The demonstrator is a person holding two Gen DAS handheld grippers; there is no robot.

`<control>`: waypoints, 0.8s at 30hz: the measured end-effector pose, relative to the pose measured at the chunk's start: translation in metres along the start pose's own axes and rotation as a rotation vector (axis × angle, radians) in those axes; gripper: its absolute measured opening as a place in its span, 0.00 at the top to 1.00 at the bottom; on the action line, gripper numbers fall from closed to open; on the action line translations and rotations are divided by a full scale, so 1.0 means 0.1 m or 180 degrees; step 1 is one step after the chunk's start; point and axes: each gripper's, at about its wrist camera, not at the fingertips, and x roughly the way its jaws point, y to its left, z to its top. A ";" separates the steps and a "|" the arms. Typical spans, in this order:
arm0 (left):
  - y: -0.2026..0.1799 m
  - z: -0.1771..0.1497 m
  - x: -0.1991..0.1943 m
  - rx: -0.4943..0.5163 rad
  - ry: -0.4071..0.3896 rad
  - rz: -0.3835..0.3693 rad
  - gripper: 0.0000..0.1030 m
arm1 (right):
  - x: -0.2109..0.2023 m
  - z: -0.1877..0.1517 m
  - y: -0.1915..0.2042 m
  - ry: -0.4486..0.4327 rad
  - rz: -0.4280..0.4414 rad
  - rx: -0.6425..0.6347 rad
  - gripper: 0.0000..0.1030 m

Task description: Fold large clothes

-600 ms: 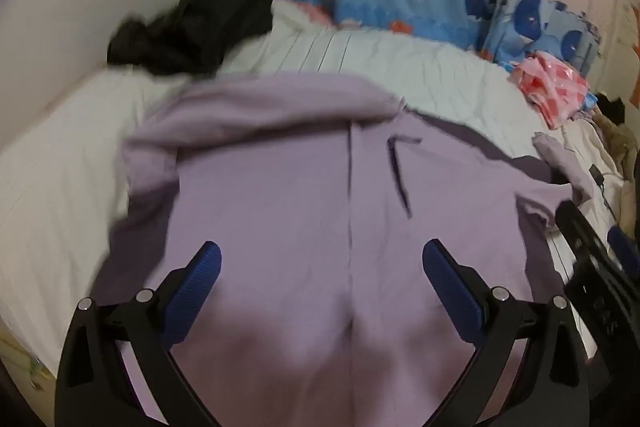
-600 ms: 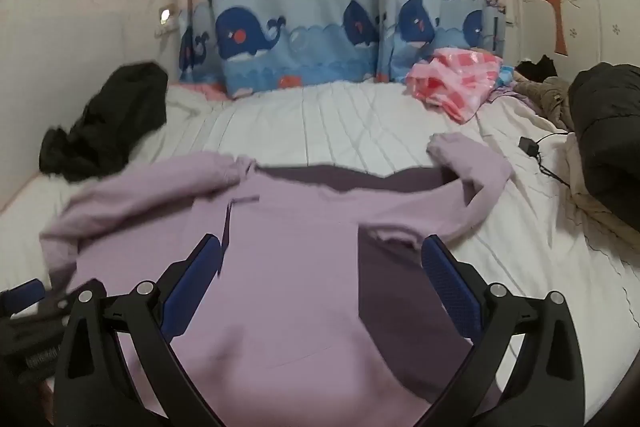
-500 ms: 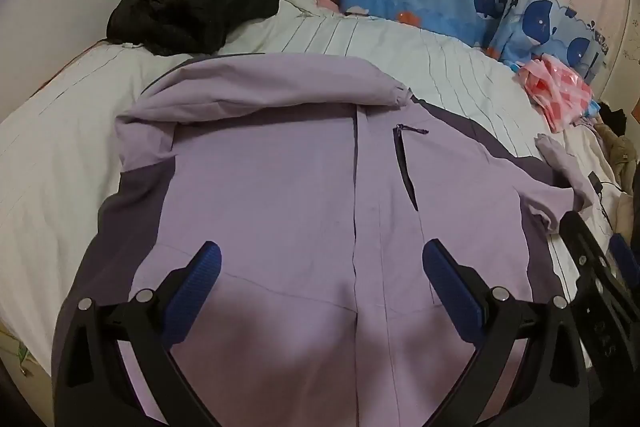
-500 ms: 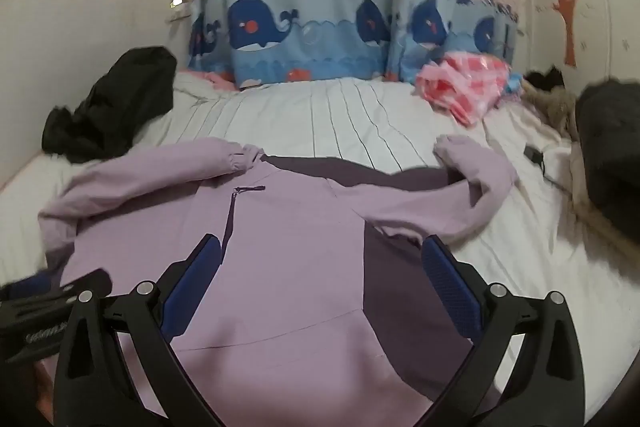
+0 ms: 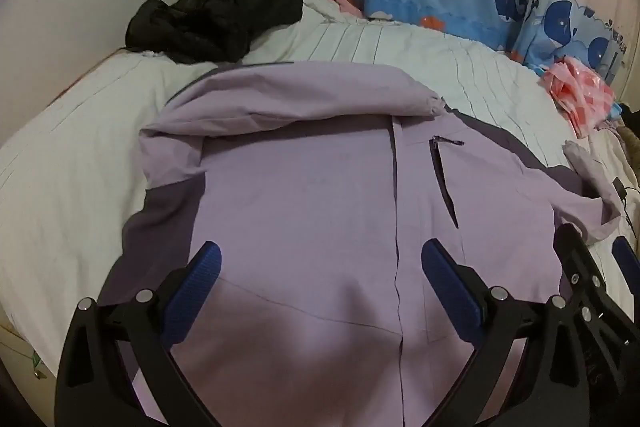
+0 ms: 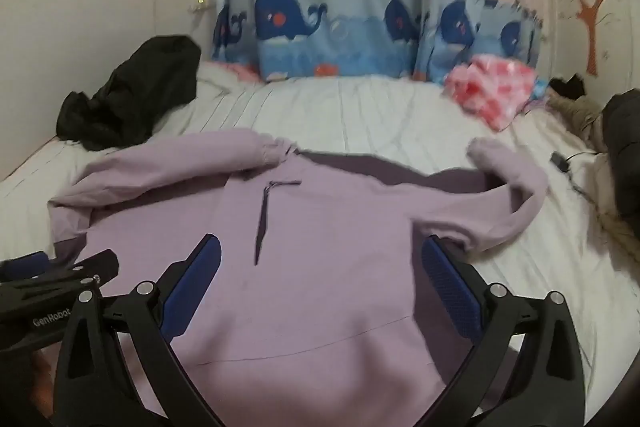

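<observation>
Left wrist view: the lilac jacket (image 5: 304,211) is spread on the bed (image 5: 72,163), zip line running away from both wide-open, empty jaws; the unfolded sleeve (image 6: 516,199) lies nearer the right gripper (image 6: 320,267).

- My lilac jacket (image 5: 304,211) runs off the bottom edge of both views, so its hem stays unseen.
- One sleeve (image 5: 304,95) lies folded across the chest and hides the collar area beneath.
- My right gripper (image 5: 596,291) is cut off at the left view's right edge.
- My left gripper (image 6: 52,279) shows only partly at the right view's left edge.
- The pink checked cloth (image 6: 496,91) is blurred; what it is, I cannot tell.
- A dark bundle (image 6: 624,155) is cut by the right edge.
</observation>
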 end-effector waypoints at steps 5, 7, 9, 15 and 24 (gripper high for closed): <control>0.07 -0.04 0.11 0.0077 0.0009 0.0048 0.07 | -0.05 -0.03 0.03 0.0020 0.0020 -0.0133 0.06; 0.08 -0.06 0.13 0.0097 -0.0005 0.0082 0.07 | -0.04 -0.03 0.04 0.0056 -0.0005 -0.0212 0.06; 0.12 -0.08 0.16 0.0098 0.0002 0.0092 0.07 | -0.03 -0.04 -0.01 0.0109 0.0030 -0.0216 0.06; 0.16 -0.11 0.22 0.0131 0.0012 0.0093 0.07 | -0.03 -0.03 -0.10 0.0173 0.0070 -0.0220 0.06; 0.11 -0.13 0.27 0.0218 0.0039 0.0072 0.07 | 0.03 -0.06 -0.13 0.0313 0.0149 -0.0216 0.06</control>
